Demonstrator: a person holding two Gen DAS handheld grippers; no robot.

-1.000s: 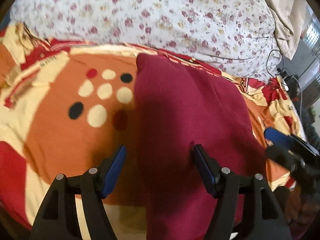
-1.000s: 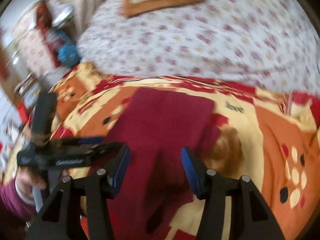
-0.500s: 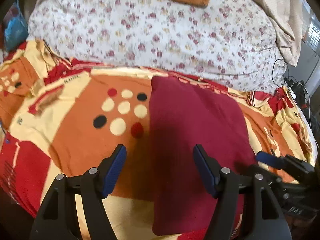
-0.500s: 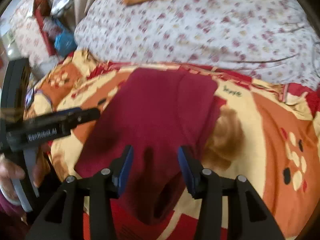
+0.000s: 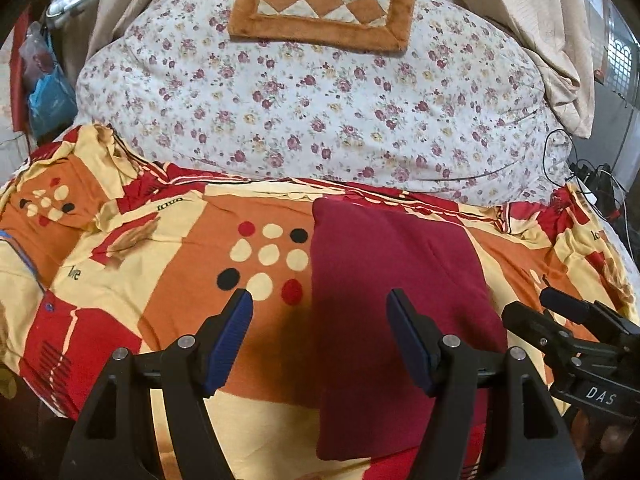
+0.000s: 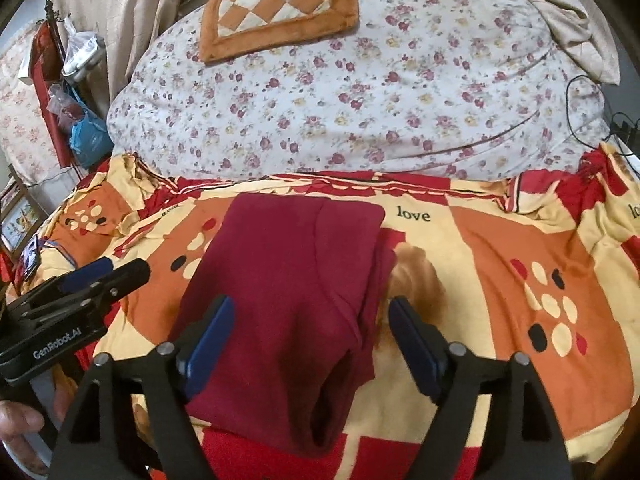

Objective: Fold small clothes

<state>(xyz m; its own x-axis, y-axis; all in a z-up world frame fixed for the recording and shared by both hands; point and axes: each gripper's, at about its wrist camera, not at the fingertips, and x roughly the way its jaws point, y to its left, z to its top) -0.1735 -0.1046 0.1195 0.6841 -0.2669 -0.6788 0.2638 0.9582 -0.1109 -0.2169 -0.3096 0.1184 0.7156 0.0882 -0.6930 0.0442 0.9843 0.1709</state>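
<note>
The folded red cloth (image 6: 288, 300) lies flat on the bedspread (image 6: 500, 240). Above the cloth, the right gripper (image 6: 310, 334) has just opened wide and holds nothing. The left gripper (image 5: 320, 332) is wide open and empty too.

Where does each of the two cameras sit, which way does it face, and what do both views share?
Left wrist: on the left gripper, looking forward and down at the folded maroon garment; its open fingers show.
Right wrist: on the right gripper, facing the same way; its jaws have just been opening, clear of the cloth, and a hand shows.
Shared: garment, patterned bedsheet, floral quilt, checked cushion, each other's gripper.
</note>
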